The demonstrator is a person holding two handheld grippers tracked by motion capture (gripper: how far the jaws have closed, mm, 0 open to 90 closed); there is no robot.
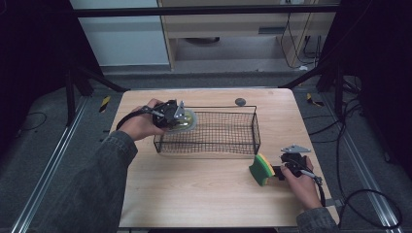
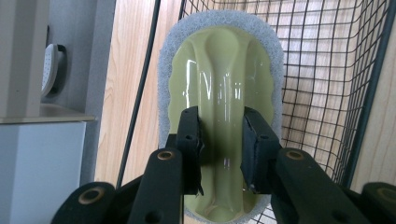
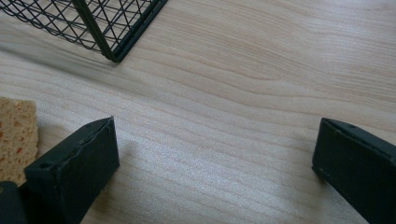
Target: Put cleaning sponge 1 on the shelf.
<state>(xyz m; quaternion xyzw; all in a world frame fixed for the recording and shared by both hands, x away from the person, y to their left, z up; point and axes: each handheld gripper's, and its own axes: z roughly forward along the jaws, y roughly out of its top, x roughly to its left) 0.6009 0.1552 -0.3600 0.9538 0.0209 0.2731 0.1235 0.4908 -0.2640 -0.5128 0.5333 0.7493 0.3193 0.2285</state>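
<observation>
My left gripper [image 1: 180, 118] is shut on the raised olive-green handle of a scrubber [image 1: 188, 121] with a grey-white pad. It hangs at the left end of the black wire basket [image 1: 256, 131]. In the left gripper view both pads clamp the ridge of the scrubber [image 2: 219, 60], my left gripper [image 2: 219, 119] is seen from behind, and the basket [image 2: 327, 70] mesh lies beyond. A yellow and green sponge [image 1: 261, 169] stands on the table by the basket's near right corner. My right gripper [image 1: 278, 171] rests just right of it, open. In the right gripper view my right gripper [image 3: 215, 130] spans bare wood, the sponge [image 3: 16, 130] outside its left jaw.
The wooden table [image 1: 204, 194] has bare wood in front of the basket [image 3: 93, 23]. A small dark round object [image 1: 240, 101] lies near the far edge. Cables [image 1: 369, 204] trail on the floor at the right, past the table's edge.
</observation>
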